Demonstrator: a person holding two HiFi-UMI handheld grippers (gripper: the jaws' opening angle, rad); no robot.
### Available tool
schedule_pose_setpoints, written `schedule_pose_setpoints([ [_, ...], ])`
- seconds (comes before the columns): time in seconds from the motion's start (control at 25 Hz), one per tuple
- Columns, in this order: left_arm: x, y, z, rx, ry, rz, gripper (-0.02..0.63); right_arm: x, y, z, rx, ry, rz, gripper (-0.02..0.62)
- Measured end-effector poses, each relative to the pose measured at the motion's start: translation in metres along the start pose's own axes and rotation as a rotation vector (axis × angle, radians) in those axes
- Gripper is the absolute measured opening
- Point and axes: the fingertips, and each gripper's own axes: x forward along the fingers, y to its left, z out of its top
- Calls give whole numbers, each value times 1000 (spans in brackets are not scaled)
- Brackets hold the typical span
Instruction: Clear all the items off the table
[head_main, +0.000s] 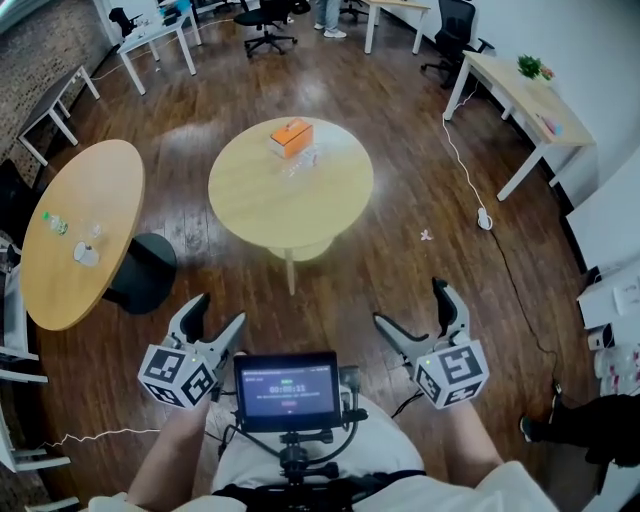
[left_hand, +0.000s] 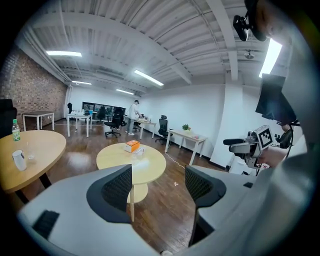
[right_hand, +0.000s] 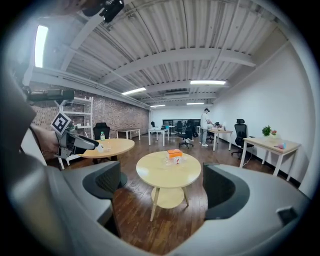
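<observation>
Nearest of all, at 6 o'clock in the head view, a small screen (head_main: 288, 388) sits at the person's waist. The left claw (head_main: 220, 312) is at 7 o'clock and the right claw (head_main: 410, 305) at 5 o'clock. Both are wide open. The left claw (left_hand: 157, 185) has nothing in it, and the right claw (right_hand: 162, 182) has nothing in it either. Only floor and the far table show between the jaws.

Further off, at 12 o'clock, stands the round table (head_main: 250, 200). It is well apart from both claws. The orange box (head_main: 291, 136) lies on the table's far side, at about 1 o'clock on the top. Some clear things (head_main: 300, 160) lie just beside it, a bit nearer.

What could go wrong? The clear things are hard to see, so a claw might bump them and knock them off. The box looks wide, so it might slip out of a poor grip. A white cable (head_main: 465, 160) runs over the floor at 2 o'clock and could catch a foot. At 9 o'clock is a second table (head_main: 100, 180) with a bottle (head_main: 52, 222) and a cup (head_main: 86, 255), so the wrong table might get cleared.

I cannot tell what the clear things are, or how many there are. The screen hides the person's feet. The second table is partly cut off at the edge.
</observation>
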Motion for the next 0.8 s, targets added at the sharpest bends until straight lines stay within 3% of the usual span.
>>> schedule_pose_setpoints([
  [0.52, -9, -2, -8, 38, 36, 42, 334, 13, 5, -6, -6, 44, 49, 526],
  [0.8, -13, 17, -13, 16, 64, 53, 333, 45, 19, -9, -15, 89, 92, 526],
])
